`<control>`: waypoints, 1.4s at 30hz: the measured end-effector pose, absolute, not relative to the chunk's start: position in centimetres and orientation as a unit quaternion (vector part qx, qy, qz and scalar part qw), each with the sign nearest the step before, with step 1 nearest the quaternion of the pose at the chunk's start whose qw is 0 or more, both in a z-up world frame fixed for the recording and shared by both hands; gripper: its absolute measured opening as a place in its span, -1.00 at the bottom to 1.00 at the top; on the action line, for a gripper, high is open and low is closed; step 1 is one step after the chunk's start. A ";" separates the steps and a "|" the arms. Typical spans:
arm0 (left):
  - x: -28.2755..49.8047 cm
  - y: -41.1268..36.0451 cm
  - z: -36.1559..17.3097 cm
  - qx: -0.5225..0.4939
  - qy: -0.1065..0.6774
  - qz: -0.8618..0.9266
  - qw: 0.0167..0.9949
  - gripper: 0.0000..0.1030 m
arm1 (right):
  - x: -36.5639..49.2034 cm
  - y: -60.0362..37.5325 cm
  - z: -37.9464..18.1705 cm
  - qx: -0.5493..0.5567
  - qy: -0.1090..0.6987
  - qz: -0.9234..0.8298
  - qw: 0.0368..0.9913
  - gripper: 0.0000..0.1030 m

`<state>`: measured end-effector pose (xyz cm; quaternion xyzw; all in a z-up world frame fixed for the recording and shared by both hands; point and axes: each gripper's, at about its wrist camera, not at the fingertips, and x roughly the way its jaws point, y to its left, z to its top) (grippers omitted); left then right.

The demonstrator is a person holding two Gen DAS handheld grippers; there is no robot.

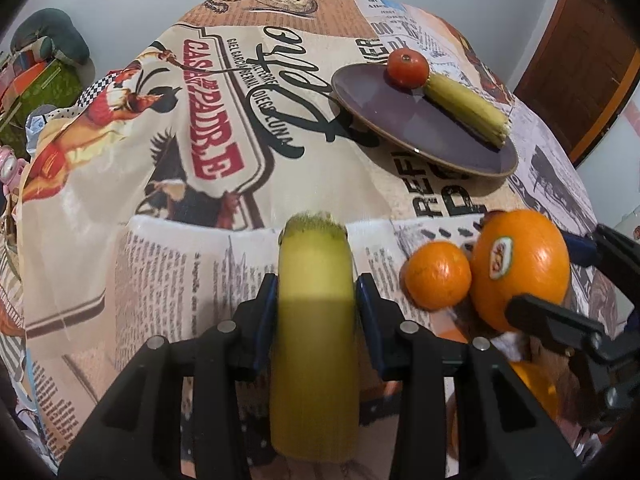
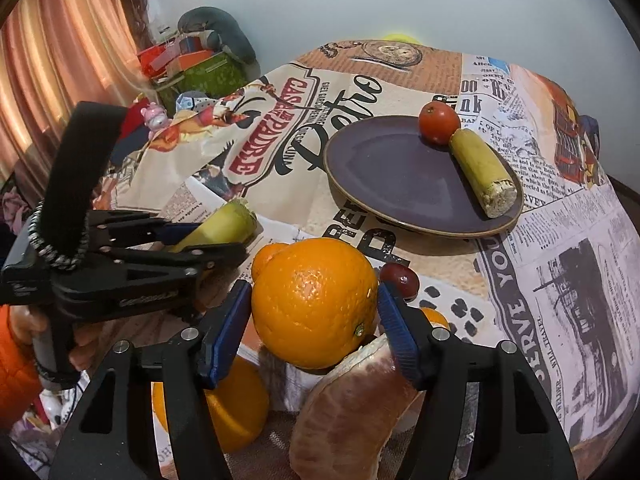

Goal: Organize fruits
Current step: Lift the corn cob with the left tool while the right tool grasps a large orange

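the left gripper [image 1: 316, 292] was clamped on a banana piece [image 1: 314, 320]. the right gripper [image 2: 314, 316] was clamped on a large orange [image 2: 314, 304]. only the right wrist view showed a peeled segment [image 2: 352, 408] below and a grape [image 2: 400, 278] beside it. the plate [image 2: 400, 184] held a tomato [image 2: 439, 122] touching another banana piece [image 2: 482, 170].

Both grippers were matte black plastic with ribbed blue pads on the fingers [image 2: 226, 332] and round silver screw heads along the frames. The left gripper [image 2: 212, 240] carried a black strap and a speckled braided cord, its grey handle gripped by a bare-skinned hand [image 2: 80, 344] beside an orange sleeve [image 2: 16, 368].
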<state>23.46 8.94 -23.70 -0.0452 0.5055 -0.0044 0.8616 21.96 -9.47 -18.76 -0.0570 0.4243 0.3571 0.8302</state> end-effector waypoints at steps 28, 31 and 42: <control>18.8 7.2 -14.6 -0.037 0.413 -0.019 0.910 -0.33 | 21.3 -13.7 -12.5 -0.026 0.351 0.324 0.878 0.18; 19.1 6.5 -13.8 -0.034 0.405 -0.025 0.913 -0.33 | 21.7 -14.5 -12.1 -0.023 0.344 0.314 0.884 0.18; 21.4 4.1 -12.1 -0.029 0.387 -0.052 0.920 -0.33 | 23.9 -17.3 -11.6 -0.008 0.333 0.282 0.900 0.18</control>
